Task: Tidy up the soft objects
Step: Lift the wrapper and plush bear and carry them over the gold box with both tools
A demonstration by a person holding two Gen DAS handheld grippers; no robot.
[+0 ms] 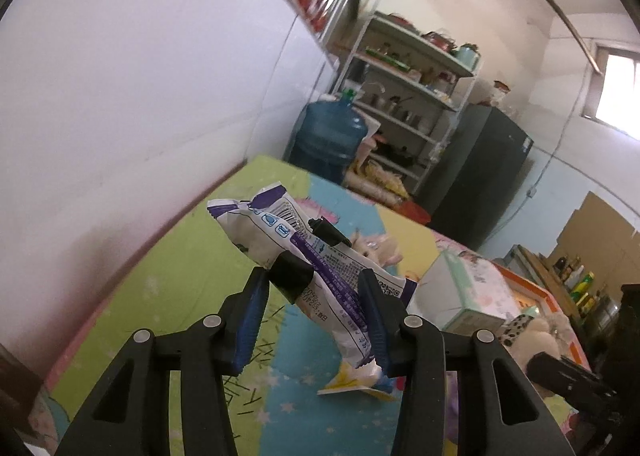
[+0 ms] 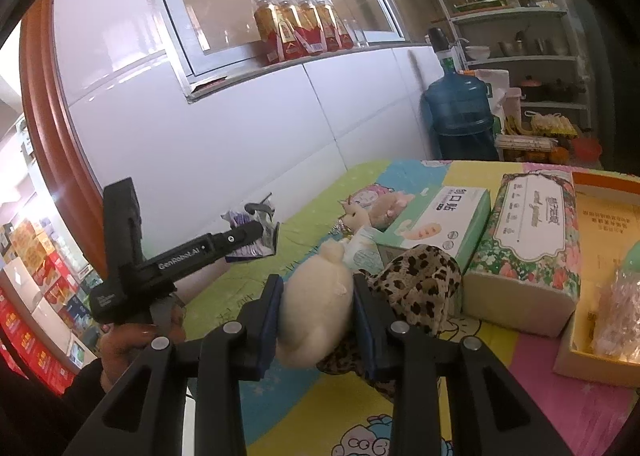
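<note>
Colourful play mat (image 2: 320, 408) is covering the work surface, with a white wall behind. I am holding a snack packet (image 1: 320, 268) in my left gripper (image 1: 316, 292), jaws pinching its middle; it is hanging clear of the mat, long axis running away up-left. My right gripper (image 2: 316, 296) is closing on a cream plush toy (image 2: 316, 308) wearing a leopard-print scarf (image 2: 416, 288), its long axis lying along the fingers. An open orange box (image 2: 600, 223) is sitting ahead to the right, nearer this right arm, I judge.
</note>
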